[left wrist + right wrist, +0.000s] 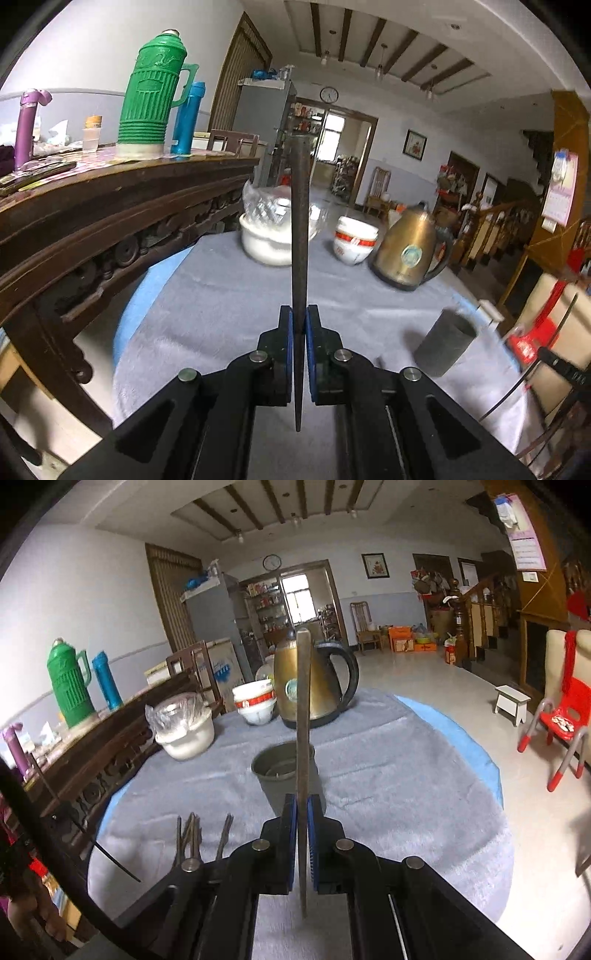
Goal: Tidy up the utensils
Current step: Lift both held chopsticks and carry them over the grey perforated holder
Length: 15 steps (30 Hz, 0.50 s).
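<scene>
My left gripper (299, 314) is shut on a dark chopstick (298, 229) that stands upright above the grey tablecloth. A grey cylindrical utensil holder (445, 341) stands to its right. My right gripper (302, 801) is shut on a brownish chopstick (303, 720), held upright just in front of the same holder (280, 771), whose open mouth faces up with something thin inside. Several more chopsticks (192, 830) lie on the cloth to the left of my right gripper.
A brass kettle (314, 679), a red-and-white bowl (255, 701) and a white pot with a plastic bag (184, 734) stand at the back of the round table (406, 775). A carved wooden sideboard (110, 206) with flasks runs along the left.
</scene>
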Each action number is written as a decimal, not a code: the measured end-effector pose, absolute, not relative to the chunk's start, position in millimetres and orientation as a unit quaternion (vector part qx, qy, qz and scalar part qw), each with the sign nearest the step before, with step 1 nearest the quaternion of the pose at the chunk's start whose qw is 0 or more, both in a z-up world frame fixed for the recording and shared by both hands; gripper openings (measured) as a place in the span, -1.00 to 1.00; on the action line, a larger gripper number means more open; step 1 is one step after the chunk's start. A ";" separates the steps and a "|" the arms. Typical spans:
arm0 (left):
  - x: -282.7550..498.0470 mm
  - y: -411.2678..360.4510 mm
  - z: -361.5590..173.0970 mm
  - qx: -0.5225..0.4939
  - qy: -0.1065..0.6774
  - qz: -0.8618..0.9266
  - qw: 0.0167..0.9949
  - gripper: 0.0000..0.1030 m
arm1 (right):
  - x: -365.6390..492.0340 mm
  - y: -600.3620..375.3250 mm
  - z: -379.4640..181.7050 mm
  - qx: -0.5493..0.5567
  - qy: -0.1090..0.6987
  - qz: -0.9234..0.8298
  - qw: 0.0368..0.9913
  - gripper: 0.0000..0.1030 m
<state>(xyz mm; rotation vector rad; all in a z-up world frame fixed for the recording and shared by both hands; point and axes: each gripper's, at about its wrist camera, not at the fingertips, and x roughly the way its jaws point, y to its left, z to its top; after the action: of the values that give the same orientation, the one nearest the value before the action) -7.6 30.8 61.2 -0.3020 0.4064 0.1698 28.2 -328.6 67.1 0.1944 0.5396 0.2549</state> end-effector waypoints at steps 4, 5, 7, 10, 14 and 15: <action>4.8 24.0 89.0 -0.177 0.178 0.049 0.967 -0.87 | 28.8 -337.4 89.5 0.112 0.236 0.126 0.957 -0.88; 9.1 20.1 96.6 -0.184 0.172 0.035 0.967 -0.87 | 28.9 -339.9 96.9 0.116 0.227 0.127 0.959 -0.88; 19.8 10.4 110.9 -0.199 0.164 0.005 0.966 -0.87 | 29.2 -346.1 116.1 0.125 0.201 0.129 0.963 -0.88; 45.4 -11.2 129.6 -0.220 0.158 -0.049 0.961 -0.87 | 33.5 -351.0 142.4 0.131 0.161 0.132 0.969 -0.88; 78.2 -36.3 143.7 -0.226 0.152 -0.085 0.958 -0.87 | 51.4 -346.6 167.0 0.132 0.129 0.139 0.973 -0.88; 88.2 -44.5 145.3 -0.225 0.152 -0.089 0.958 -0.87 | 57.4 -343.5 170.8 0.128 0.122 0.140 0.974 -0.88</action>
<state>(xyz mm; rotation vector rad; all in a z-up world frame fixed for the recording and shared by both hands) 88.2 -44.5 145.3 -0.4561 0.3082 -0.1814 57.4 -343.5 170.8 0.2577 0.2462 0.2824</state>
